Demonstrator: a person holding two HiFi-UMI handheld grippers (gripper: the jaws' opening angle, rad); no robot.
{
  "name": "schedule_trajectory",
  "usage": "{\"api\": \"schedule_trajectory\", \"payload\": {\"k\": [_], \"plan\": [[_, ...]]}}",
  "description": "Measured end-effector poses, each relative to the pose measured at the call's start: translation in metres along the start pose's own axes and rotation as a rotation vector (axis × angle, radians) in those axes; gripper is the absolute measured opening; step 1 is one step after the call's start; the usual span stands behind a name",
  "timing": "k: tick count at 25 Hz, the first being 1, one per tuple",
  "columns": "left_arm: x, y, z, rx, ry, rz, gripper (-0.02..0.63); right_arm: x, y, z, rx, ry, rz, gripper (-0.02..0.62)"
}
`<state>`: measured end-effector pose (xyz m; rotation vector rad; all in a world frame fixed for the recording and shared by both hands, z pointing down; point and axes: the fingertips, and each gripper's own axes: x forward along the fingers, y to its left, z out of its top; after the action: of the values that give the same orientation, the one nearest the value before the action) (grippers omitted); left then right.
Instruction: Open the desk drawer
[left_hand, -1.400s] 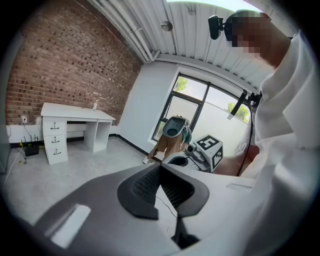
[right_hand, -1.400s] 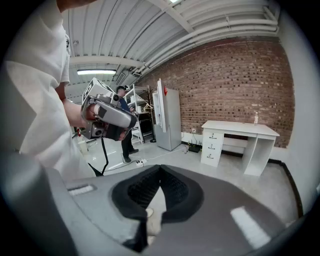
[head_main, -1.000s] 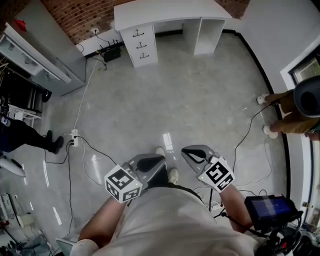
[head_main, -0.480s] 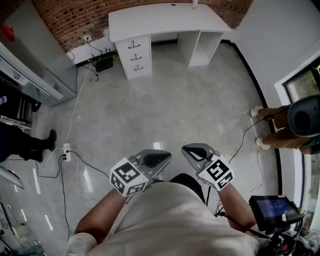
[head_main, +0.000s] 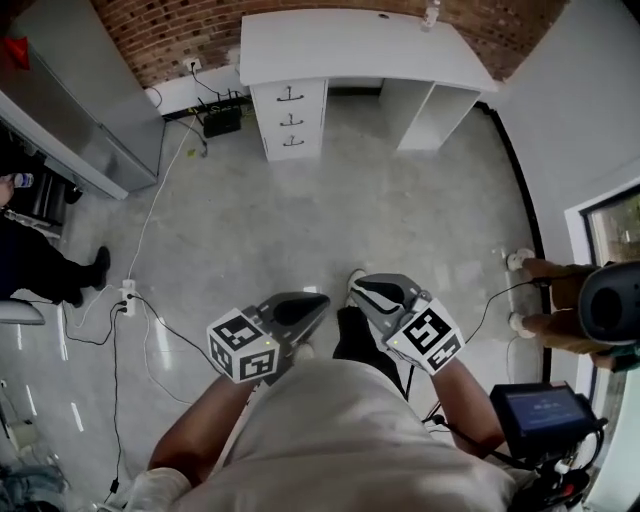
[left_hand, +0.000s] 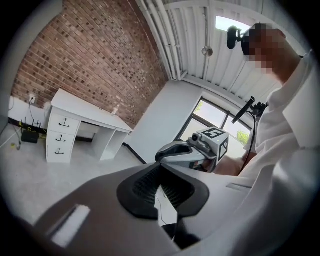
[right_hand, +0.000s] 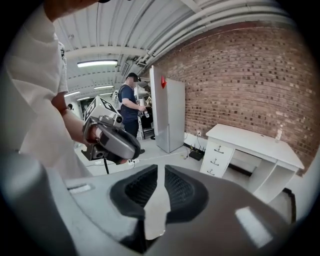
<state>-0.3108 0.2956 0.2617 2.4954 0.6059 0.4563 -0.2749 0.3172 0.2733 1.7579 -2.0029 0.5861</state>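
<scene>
The white desk (head_main: 360, 50) stands against the brick wall at the top of the head view. Its stack of three shut drawers (head_main: 290, 120) with dark handles is on its left side. The left gripper (head_main: 318, 300) and right gripper (head_main: 358, 288) are held close to the person's body, far from the desk, tips pointing toward each other. Both are shut with nothing between the pads. In the left gripper view the drawers (left_hand: 61, 136) lie far off at left, past the left gripper (left_hand: 161, 170). In the right gripper view the drawers (right_hand: 215, 160) show beyond the right gripper (right_hand: 160, 172).
A grey cabinet (head_main: 70, 90) stands left of the desk, with a black box (head_main: 222, 120) and cables by the wall. A power strip (head_main: 127, 295) lies on the floor. One person (head_main: 40, 265) stands at left, another (head_main: 545, 290) at right. A small bottle (head_main: 431, 14) is on the desk.
The person has stepped forward, one foot now out in front, and the desk has shifted right in the head view. Both grippers stay shut near the waist.
</scene>
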Motion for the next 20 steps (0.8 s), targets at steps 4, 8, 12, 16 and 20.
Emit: {"api": "schedule_trajectory", "payload": {"k": [4,8,12,16,20], "plan": [[0.037,0.052,0.035,-0.021,-0.022,0.060,0.003,0.028,-0.065,0.027,-0.056,0.016,0.078,0.035],[0.085,0.097,0.077,-0.059,-0.063,0.137,0.003,0.045,-0.136,0.043,-0.093,0.033,0.182,0.020],[0.136,0.149,0.122,-0.107,-0.115,0.192,0.003,0.062,-0.214,0.058,-0.135,0.042,0.255,0.015],[0.165,0.180,0.146,-0.154,-0.169,0.221,0.003,0.071,-0.251,0.065,-0.167,0.058,0.316,0.006],[0.183,0.222,0.164,-0.237,-0.208,0.231,0.003,0.094,-0.290,0.077,-0.162,0.062,0.346,0.003]]}}
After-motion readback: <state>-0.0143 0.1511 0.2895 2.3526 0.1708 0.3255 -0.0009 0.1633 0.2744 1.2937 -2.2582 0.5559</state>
